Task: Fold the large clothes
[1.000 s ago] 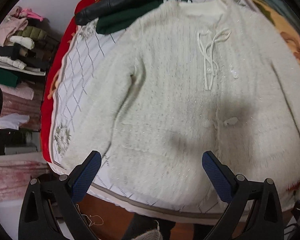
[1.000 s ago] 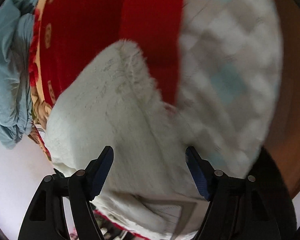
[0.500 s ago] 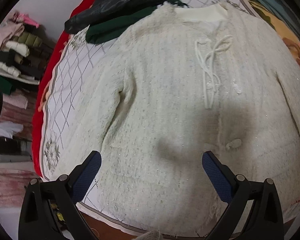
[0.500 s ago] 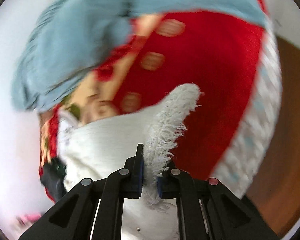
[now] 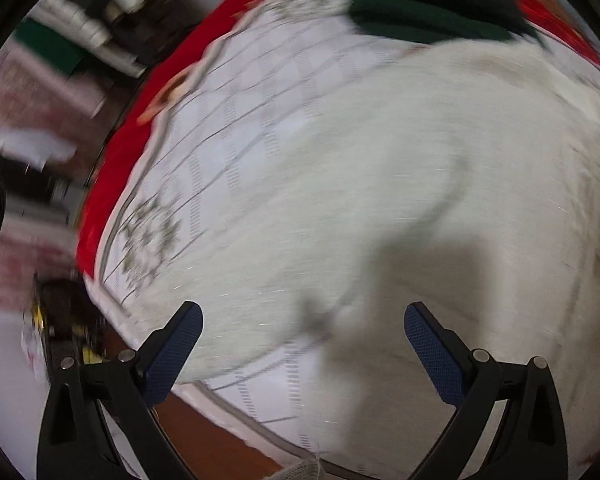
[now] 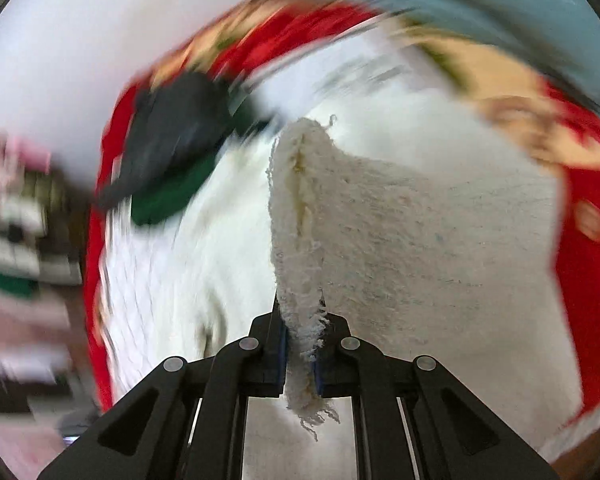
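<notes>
The left gripper [image 5: 302, 342] points steeply down over the near edge of the bed [image 5: 236, 148], its two blue-padded fingers [image 5: 172, 354] spread wide with nothing between them; it is released and hangs above the fluffy white sweater [image 5: 440, 184] without touching it. Its shadow falls on the knit just ahead of the fingers.

The right gripper [image 6: 301, 354] is clenched on a fold of the sweater [image 6: 416, 236]: the jaws stand nearly together, and a thick fringed edge of the knit is pinched between the pads, with loose yarn ends hanging out below them. From the grip the fabric rises in a raised ridge and spreads away to the right as a broad panel.

The sweater lies spread on the white, diamond-patterned quilt [image 5: 268, 92], reaching to the near edge of the bed, where a strip of brown floor [image 5: 204, 436] shows beyond the quilt's border.

The left wrist view, much blurred, shows the quilt's embroidered near left corner, the red blanket [image 5: 112, 168] along the bed's left edge, and shelves of folded clothes [image 5: 96, 16] beyond it. The right wrist view alone shows the pinched fold, a light blue cloth [image 6: 480, 8] at the far side of the bed, and the patterned red blanket on the right. Both views show a dark garment [image 6: 172, 136] over a green one [image 5: 428, 24] at the far edge of the bed, next to the sweater
</notes>
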Motion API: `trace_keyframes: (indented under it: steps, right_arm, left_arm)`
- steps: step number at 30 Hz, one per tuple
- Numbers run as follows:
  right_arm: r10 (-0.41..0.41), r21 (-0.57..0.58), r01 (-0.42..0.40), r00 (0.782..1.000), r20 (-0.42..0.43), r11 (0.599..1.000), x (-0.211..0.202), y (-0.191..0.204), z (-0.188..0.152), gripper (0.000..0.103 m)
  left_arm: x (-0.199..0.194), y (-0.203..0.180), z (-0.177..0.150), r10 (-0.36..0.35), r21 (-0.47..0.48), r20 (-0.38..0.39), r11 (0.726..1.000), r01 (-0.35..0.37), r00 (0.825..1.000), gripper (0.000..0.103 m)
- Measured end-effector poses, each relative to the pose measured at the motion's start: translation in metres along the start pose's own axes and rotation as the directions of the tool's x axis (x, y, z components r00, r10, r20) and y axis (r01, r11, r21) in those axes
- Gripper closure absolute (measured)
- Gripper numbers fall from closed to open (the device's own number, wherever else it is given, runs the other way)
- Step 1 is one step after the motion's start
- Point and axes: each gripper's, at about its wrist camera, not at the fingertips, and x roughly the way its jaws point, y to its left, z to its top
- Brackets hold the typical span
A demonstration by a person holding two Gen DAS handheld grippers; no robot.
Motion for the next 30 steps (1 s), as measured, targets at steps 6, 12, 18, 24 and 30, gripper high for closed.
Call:
trace_keyframes:
  steps: [6, 12, 18, 24, 30]
  right_arm:
    - [-0.131, -0.336, 0.041, 0.959, -0.25, 0.941, 0.164, 0.123, -0.033, 0.087]
    - [0.049, -0.29, -0.134, 0.958, -0.283, 0.948, 0.158, 0.126, -0.047, 0.028]
    - [0.082, -0.106, -0.116, 0.956, -0.282, 0.988, 0.105, 0.047, -0.063, 0.02]
    - [0.009, 0.035, 0.003, 0.943, -0.332, 0.999, 0.108, -0.019, -0.083, 0.02]
    - [-0.043, -0.002, 0.044, 0.953, -0.301, 0.999, 0.114, -0.017, -0.086, 0.02]
  left_arm:
    - [0.039, 0.088, -0.027, 0.044, -0.187, -0.11, 0.98, -0.064, 0.993, 0.0]
    - [0.069, 0.141, -0.067, -0.142, -0.407, -0.189, 0.912, 0.054, 0.972, 0.001]
    - [0.136, 0.158, -0.096, -0.501, -0.732, -0.146, 0.635, 0.248, 0.853, 0.001]
    - [0.168, 0.189, -0.099, -0.416, -0.87, -0.056, 0.467, 0.16, 0.907, 0.038]
    - [0.158, 0.227, -0.06, -0.222, -0.802, 0.025, 0.577, 0.152, 0.975, 0.088]
